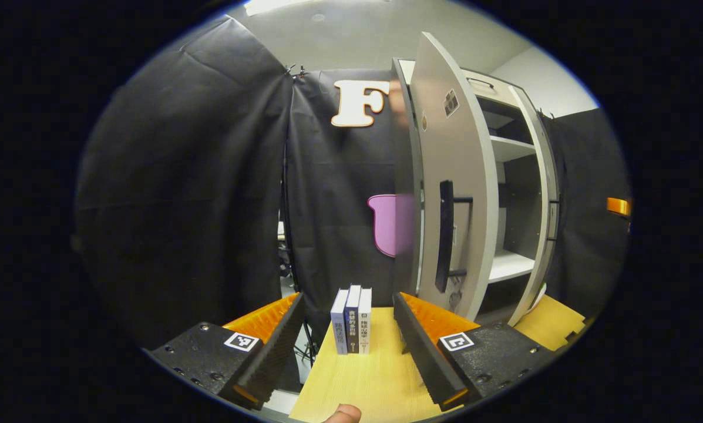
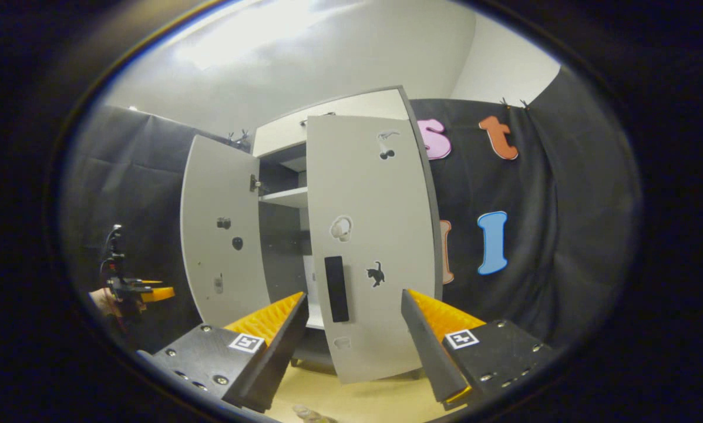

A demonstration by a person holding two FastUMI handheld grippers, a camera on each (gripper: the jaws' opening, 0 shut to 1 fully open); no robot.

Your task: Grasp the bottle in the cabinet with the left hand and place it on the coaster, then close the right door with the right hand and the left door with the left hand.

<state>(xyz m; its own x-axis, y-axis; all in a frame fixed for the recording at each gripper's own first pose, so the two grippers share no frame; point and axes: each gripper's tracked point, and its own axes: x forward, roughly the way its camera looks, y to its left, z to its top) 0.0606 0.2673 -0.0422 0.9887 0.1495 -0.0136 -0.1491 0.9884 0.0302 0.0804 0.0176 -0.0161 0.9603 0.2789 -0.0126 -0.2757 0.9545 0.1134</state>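
right door (image 2: 372,247) upright, half-open, handle (image 2: 336,289) vertical, right tongs (image 2: 351,346) gaping

three upright books (image 1: 352,320), wooden table (image 1: 363,382)

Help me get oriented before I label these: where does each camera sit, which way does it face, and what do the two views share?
Left gripper view: rides the left tool, looking over the table at three books and the left door; a fingertip shows below.
Right gripper view: rides the right tool, facing the right door; the other tool, hand-held, sits far left.
Shared: the open cabinet and its doors.
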